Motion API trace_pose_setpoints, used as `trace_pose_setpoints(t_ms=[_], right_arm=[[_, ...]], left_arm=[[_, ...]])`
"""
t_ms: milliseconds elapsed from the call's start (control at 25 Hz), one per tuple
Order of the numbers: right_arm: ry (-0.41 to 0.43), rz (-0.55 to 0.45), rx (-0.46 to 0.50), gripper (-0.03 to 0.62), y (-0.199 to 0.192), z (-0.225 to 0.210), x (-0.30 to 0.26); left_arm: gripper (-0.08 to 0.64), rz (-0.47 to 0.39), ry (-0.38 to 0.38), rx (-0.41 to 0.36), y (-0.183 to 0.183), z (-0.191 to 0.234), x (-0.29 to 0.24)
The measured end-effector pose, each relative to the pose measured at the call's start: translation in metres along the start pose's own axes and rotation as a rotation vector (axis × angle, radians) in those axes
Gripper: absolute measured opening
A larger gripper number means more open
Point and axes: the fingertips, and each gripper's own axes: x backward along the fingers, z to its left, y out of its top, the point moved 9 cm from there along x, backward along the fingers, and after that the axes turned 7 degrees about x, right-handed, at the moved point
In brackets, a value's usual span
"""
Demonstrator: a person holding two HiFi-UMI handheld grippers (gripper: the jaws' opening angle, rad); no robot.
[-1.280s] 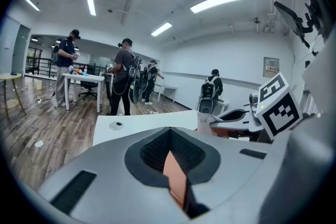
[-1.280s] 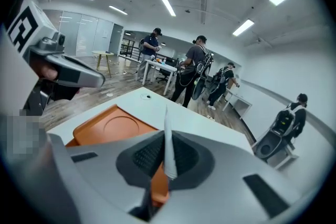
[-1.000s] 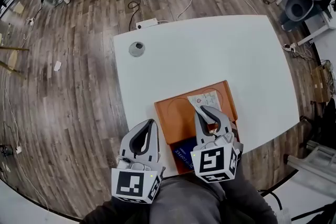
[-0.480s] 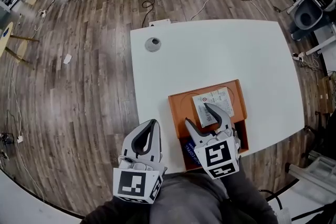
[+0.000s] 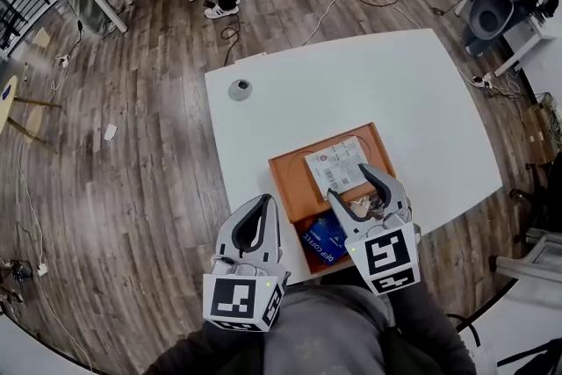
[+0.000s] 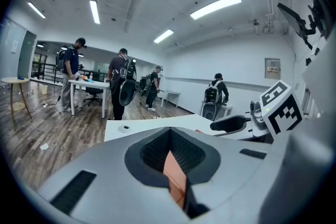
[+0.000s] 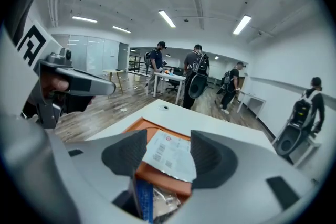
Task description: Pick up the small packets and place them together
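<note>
Small packets, all in an orange tray (image 5: pixel 285 177) at the near edge of the white desk (image 5: pixel 378 83): white labelled packet (image 5: pixel 336 161) flat in the far part, blue packet (image 5: pixel 327 239) in the near compartment, something clear and crinkled (image 5: pixel 363 208) just beside the blue one.

Right hand-held gripper (image 5: pixel 351 180) over the tray, jaws just been opening and now spread wide, pinching nothing; white packet lying free beyond them. Left hand-held gripper (image 5: pixel 263 200) at the tray's left side, jaws pressed together, empty.

Step in hand, probably: release of a packet among the others, grouping close to done. Next move, as a guess: lift clear without dragging the pile, then check for stray packets; none visible on the bare desk.

Hard to tell: what the crinkled item is. Tray's near corner hidden under the right hand-held gripper. Label print too small to read.
</note>
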Motion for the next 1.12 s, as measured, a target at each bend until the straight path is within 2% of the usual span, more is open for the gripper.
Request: trace_pose_setpoints(t_ms=[200,440,840,1120], right_arm=[[-0.024,0.081,-0.06,0.258,-0.04,-0.001,0.02],[0.02,0.149,-0.118,0.258,-0.077,0.016,0.023],[0.203,0.288,-0.089,0.258,-0.095,0.035,-0.008],[0.248,0.391,-0.057,0.258,-0.095,0.038,-0.032]], left_arm=[[-0.003,0.045,-0.072,-0.016,-0.011,-0.021,-0.014],[-0.003,0.129,-0.13,-0.032,-0.029,-0.034,-0.028],[-0.003,0.171,-0.12,-0.039,-0.034,-0.028,-0.043],[-0.003,0.19,-0.092,-0.022,-0.034,-0.012,-0.05]])
